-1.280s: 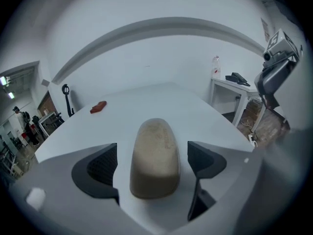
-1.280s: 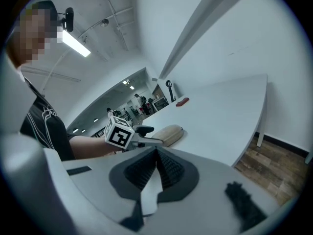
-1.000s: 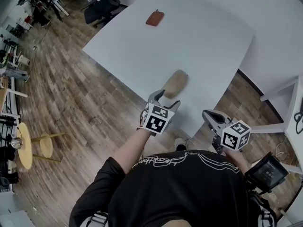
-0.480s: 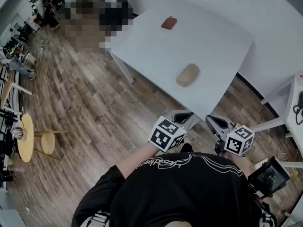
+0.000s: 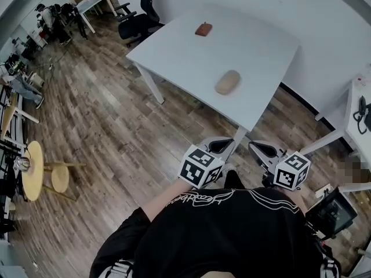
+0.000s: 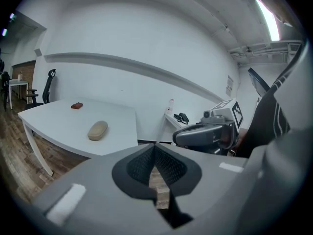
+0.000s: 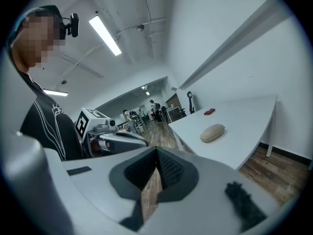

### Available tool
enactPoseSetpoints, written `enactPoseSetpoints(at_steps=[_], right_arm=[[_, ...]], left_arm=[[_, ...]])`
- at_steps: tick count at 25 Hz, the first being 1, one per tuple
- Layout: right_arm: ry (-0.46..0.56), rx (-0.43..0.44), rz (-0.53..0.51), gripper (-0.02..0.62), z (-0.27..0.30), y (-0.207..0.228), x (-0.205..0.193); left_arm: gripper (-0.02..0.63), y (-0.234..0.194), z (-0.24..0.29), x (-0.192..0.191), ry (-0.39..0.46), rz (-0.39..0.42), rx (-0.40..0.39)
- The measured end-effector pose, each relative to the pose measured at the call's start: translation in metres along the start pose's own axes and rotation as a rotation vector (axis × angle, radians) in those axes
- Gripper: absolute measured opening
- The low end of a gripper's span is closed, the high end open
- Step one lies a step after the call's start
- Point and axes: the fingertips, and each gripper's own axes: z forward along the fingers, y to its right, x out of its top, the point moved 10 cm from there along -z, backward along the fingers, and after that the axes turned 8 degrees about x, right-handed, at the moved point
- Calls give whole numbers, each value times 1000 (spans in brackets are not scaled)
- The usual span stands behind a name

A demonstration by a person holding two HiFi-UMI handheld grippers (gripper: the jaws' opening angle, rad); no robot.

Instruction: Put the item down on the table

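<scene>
— Wood floor point(image 5: 104, 126) out at your nine o'clock: what stands on it?

— Two round yellow side tables point(image 5: 32, 175), well apart from me.

— How are your left fingers?

— My left fingers point(image 6: 142, 165) are pressed together and hold nothing. Only a sliver of floor shows below the point where the pads meet. They hang over the floor, short of the near corner of the counter point(image 5: 261, 51).

— Where is the item?

— The tan oval item point(image 5: 228, 82) lies flat on the white counter at my twelve o'clock. It is close to the near edge and apart from both pairs of fingers. At its eleven o'clock, well apart and towards the far side, lies a small red-brown piece point(image 5: 203, 29).

— And the right fingers?

— My right fingers point(image 7: 168, 170) are closed too, with nothing in them. They sit near the left pair, at its three o'clock, also over the floor and short of the counter.

— Anything further right?

— At three o'clock the edge of a second white desk point(image 5: 355, 97) comes in.
</scene>
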Motion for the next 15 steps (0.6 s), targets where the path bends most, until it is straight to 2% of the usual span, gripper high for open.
enactPoseSetpoints(at_steps=[10,15], right_arm=[[17,-29,10,8,-7,0,-2],[16,-31,12,8,-7,-1,-5]], left_arm=[[5,-3,-5,4,22,-35,13],[5,-4,-5,7,34,-33,-21]])
